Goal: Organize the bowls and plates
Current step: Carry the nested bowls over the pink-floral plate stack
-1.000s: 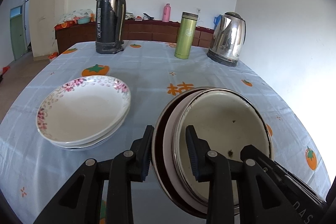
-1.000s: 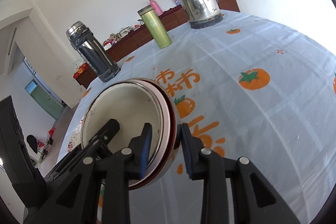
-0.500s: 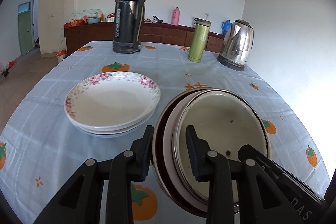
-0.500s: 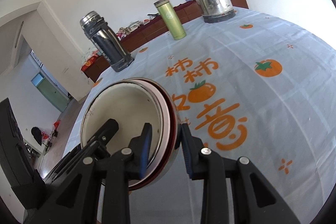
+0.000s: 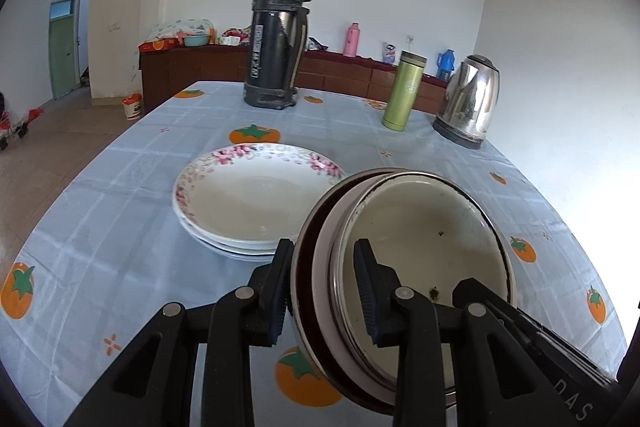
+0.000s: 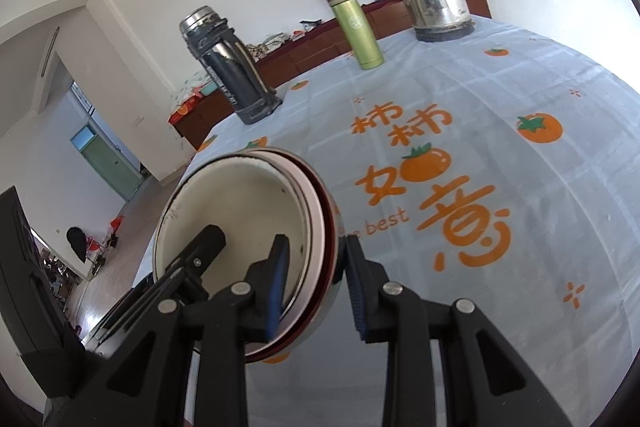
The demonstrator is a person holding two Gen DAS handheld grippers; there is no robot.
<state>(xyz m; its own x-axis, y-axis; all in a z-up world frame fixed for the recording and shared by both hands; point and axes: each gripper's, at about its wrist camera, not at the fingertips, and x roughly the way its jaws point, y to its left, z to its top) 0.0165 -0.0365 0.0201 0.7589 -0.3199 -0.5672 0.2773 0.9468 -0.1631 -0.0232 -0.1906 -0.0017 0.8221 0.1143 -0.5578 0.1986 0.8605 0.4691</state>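
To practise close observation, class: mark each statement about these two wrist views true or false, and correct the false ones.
1. Both grippers clamp the rim of the same stack of bowls. True: the left gripper and the right gripper grip opposite sides.
2. The floral plates are scattered singly. False: they lie in one stack on the tablecloth.
3. The green flask lies on its side. False: it stands upright.
4. The kettle stands beside the green flask. True.
5. The bowl stack rests flat on the table. False: it is held tilted, above the cloth.
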